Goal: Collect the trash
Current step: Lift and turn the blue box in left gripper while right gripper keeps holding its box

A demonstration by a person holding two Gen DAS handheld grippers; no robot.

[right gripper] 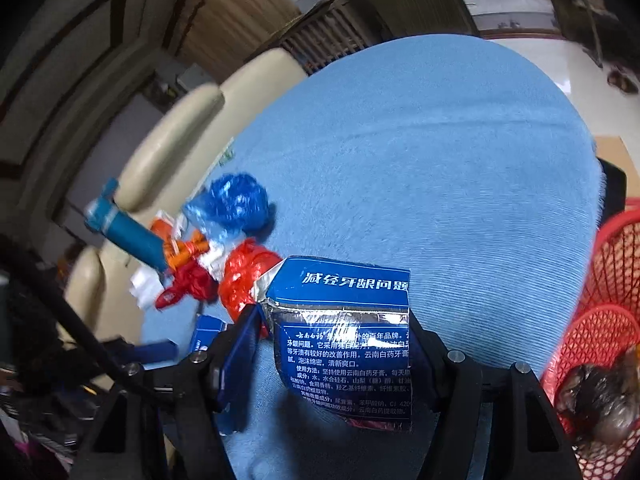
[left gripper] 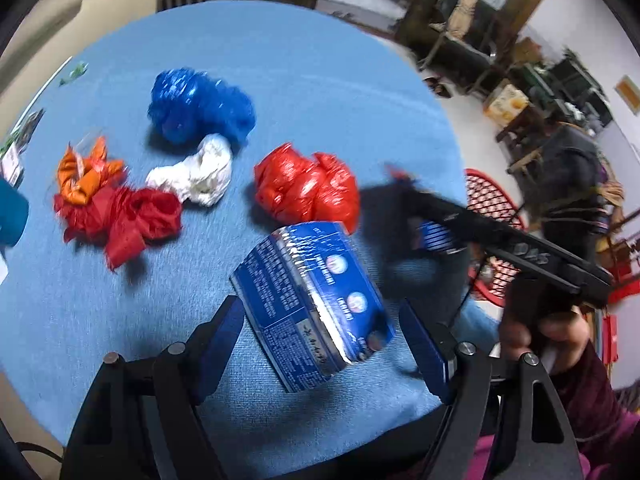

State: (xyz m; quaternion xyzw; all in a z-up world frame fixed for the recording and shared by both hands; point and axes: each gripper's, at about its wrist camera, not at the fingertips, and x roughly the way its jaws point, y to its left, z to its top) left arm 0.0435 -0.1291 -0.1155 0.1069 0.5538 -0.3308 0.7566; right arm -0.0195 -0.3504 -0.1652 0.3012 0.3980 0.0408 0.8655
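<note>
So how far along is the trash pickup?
Done: dark trash sits in the red basket. In hand: the right gripper grips a blue carton piece; the left gripper stands open around a second piece. Left: blue bag, red bag, white wad, red wrappers.

The far cloth (right gripper: 440,152) lies bare, while crumpled bags (left gripper: 200,152) apparently crowd the left.

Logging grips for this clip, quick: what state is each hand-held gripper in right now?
Left hand-held gripper: open, with a blue carton loose between the jaws.
Right hand-held gripper: closed on a blue toothpaste box.
</note>
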